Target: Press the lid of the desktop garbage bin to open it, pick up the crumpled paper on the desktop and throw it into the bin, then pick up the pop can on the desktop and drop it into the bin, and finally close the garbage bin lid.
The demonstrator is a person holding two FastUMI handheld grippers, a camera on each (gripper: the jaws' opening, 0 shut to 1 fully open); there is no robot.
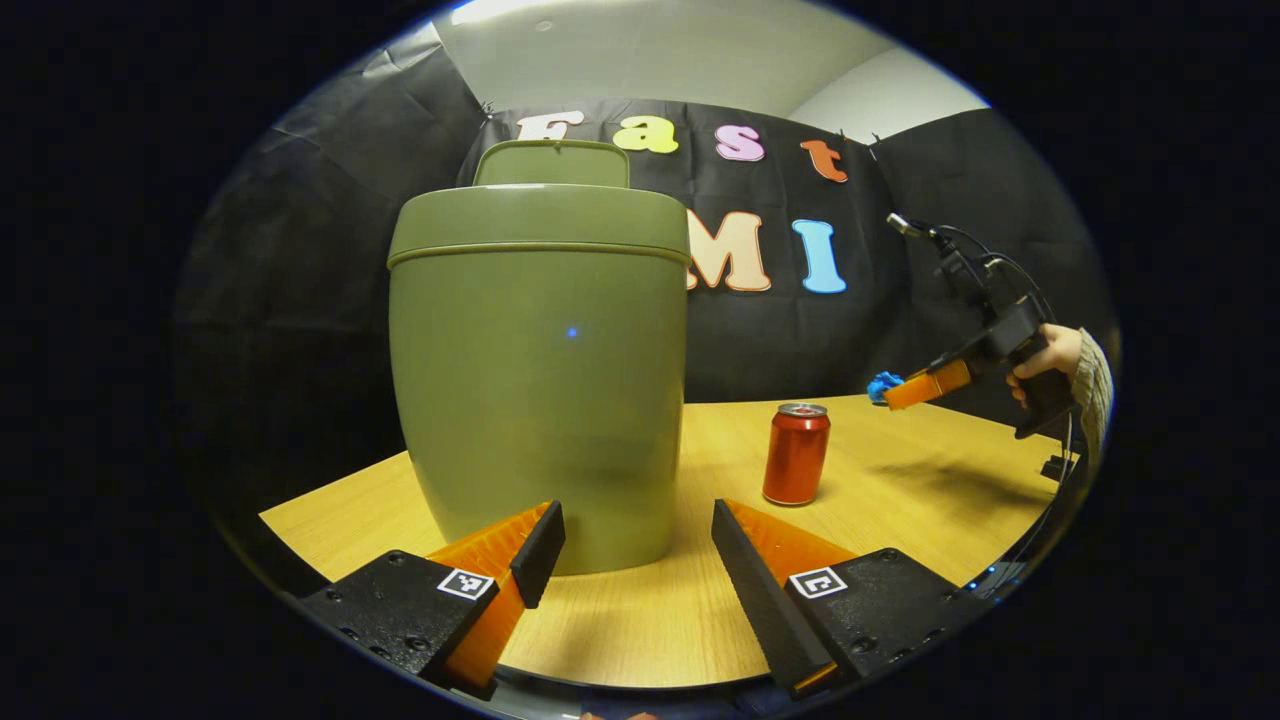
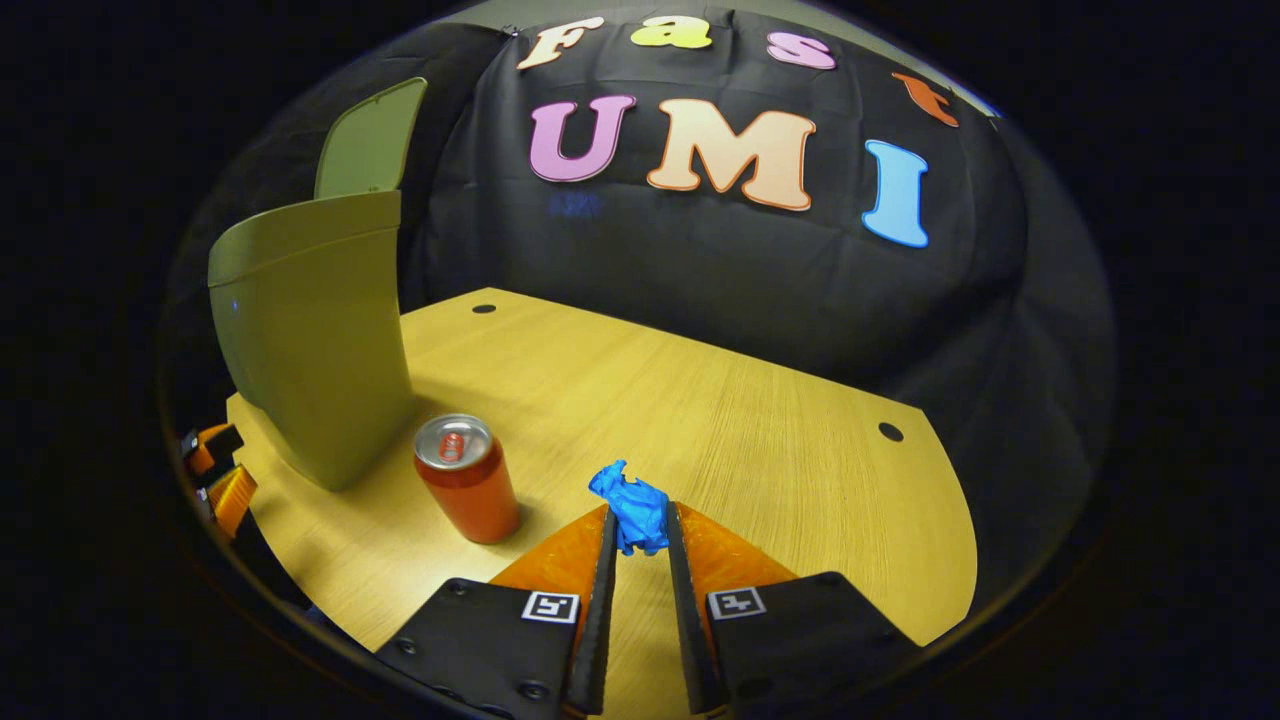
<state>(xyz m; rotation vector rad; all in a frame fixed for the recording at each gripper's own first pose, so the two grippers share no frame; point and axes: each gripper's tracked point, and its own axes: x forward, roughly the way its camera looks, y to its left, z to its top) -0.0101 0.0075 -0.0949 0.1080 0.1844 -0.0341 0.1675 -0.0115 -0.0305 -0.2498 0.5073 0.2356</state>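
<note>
Clamping the blue paper (image 2: pixel 632 512) above the table (image 2: pixel 760 420), the right gripper (image 2: pixel 636 530) hangs clear; left gripper (image 1: pixel 636 540) fingers apart facing the open-lidded bin (image 1: pixel 540 370); can (image 1: pixel 796 453) beside it.

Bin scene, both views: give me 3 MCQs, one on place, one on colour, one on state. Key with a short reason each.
1. Where does the pop can stand?
A. on the wooden desktop, beside the bin
B. inside the bin
C. on top of the bin's lid

2. What colour is the crumpled paper?
A. white
B. blue
C. yellow

3. What state is the bin lid in?
A. shut flat
C. taken off and lying on the desktop
B. flipped up, open

Key:
1 A: in both views the can stands upright on the wood, next to the green garbage bin.
2 B: the right gripper view shows a blue wad pinched between the fingers of the right hand-held gripper, and the left gripper view shows it lifted above the desktop.
3 B: the lid stands up behind the bin's rim in both views.
</note>
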